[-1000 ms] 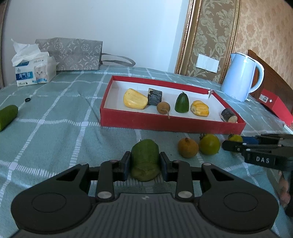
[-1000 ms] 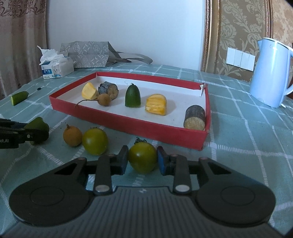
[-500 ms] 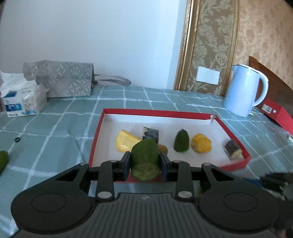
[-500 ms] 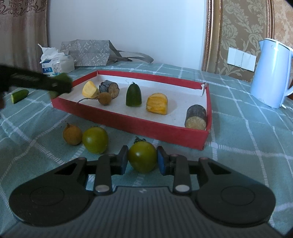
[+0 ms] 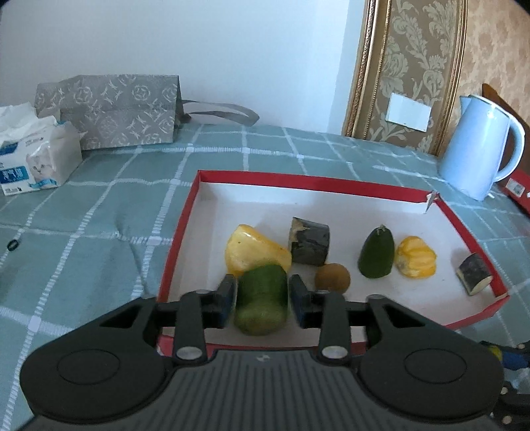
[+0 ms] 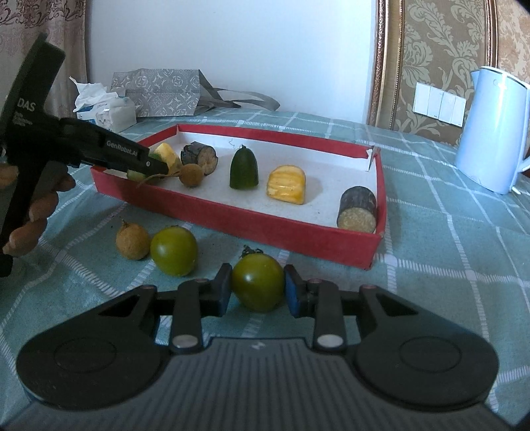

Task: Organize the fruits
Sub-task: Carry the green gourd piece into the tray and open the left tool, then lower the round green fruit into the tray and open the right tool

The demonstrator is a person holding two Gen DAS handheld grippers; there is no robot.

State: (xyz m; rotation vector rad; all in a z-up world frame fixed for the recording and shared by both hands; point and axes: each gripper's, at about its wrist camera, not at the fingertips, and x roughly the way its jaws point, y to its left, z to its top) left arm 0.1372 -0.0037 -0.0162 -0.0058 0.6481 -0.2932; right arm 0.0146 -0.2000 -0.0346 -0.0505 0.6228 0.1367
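Left wrist view: the left tool (image 5: 261,300) has just been opening over the red tray (image 5: 175,245); the green fruit piece (image 5: 261,303) sits loose between its fingers. Right tool (image 6: 257,289) is closed on a green tomato (image 6: 257,286) resting upon the worktop (image 6: 447,238).

This is looking like a lived-in home room, with a table (image 5: 99,205) wearing a green checked cloth. Ornate damask wallpaper (image 6: 440,49) in a gilded frame is lining the far right wall, with a white switch plate (image 6: 439,104) sitting on it. A pale blue electric kettle (image 5: 480,146) is standing at the far right, while a tissue pack (image 5: 36,159) and a patterned grey gift bag (image 5: 109,112) are resting at the far left, and a curtain (image 6: 39,30) is hanging there too.
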